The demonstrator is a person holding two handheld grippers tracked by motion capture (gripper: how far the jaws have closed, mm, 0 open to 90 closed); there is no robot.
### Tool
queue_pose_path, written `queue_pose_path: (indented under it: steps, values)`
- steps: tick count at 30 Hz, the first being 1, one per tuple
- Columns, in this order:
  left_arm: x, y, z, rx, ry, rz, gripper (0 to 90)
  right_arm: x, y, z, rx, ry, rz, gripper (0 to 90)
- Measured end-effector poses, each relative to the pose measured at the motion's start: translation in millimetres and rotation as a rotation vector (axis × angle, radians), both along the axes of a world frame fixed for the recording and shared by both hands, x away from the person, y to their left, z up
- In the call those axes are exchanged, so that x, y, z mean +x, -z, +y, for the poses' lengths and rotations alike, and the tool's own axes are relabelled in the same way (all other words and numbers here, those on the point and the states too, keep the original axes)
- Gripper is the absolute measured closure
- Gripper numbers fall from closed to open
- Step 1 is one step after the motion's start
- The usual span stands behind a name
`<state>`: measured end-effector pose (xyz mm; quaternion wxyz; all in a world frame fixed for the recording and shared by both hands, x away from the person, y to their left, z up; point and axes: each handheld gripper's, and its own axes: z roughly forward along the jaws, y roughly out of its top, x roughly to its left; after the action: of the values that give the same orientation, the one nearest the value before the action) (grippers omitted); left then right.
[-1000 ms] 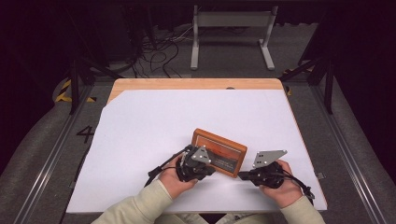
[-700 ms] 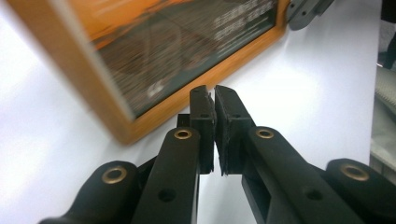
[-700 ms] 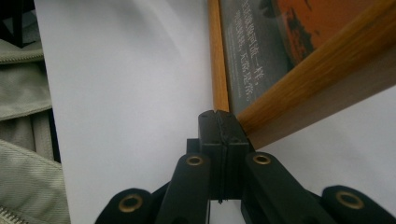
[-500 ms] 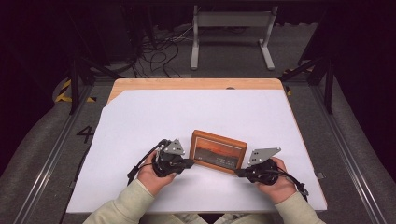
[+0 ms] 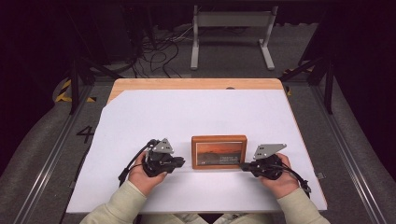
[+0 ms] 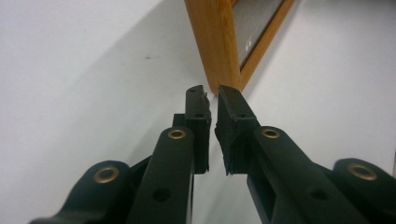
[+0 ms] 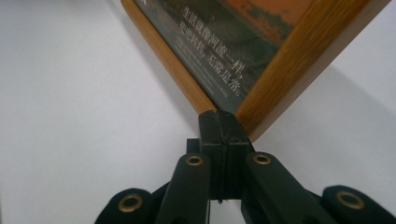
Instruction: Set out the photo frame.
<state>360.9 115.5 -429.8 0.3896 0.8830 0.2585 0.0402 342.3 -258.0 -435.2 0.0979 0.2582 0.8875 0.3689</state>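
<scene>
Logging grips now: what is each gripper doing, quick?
Left gripper: jaws slightly apart, just been opening, nothing between them, near the picture frame.
Right gripper: shut, tips at the frame's corner, not holding it.

Grey carpet floor (image 5: pixel 42 154), tangled cables (image 5: pixel 159 51), dark surroundings.

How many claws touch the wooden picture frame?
1: the right claw, shut, presses the picture frame's near right corner. The left claw, slightly open, sits just off its left edge.
</scene>
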Motion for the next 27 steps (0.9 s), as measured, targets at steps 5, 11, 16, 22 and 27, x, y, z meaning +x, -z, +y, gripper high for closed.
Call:
queue_pose_path:
  steps: [5,11,16,22,27]
  values:
    - [-1.5,-5.0,16.7,-0.025,-0.026,-0.018,78.2,-2.1,-23.1,-14.8,0.084,0.025,-0.069,82.6]
    - [-4.2,-10.3,34.3,-0.049,-0.073,-0.038,73.0,2.9,-37.7,-33.6,0.148,0.129,-0.172,62.1]
    - [-1.3,-11.4,51.4,-0.063,-0.117,-0.044,64.6,6.5,-38.0,-46.8,0.148,0.174,-0.213,56.9]
    - [2.0,-9.8,69.4,-0.059,-0.166,-0.064,57.7,11.4,-34.1,-60.2,0.142,0.205,-0.206,53.4]
    - [4.0,-8.2,85.9,-0.071,-0.221,-0.073,49.9,14.3,-30.5,-73.4,0.143,0.242,-0.188,48.2]
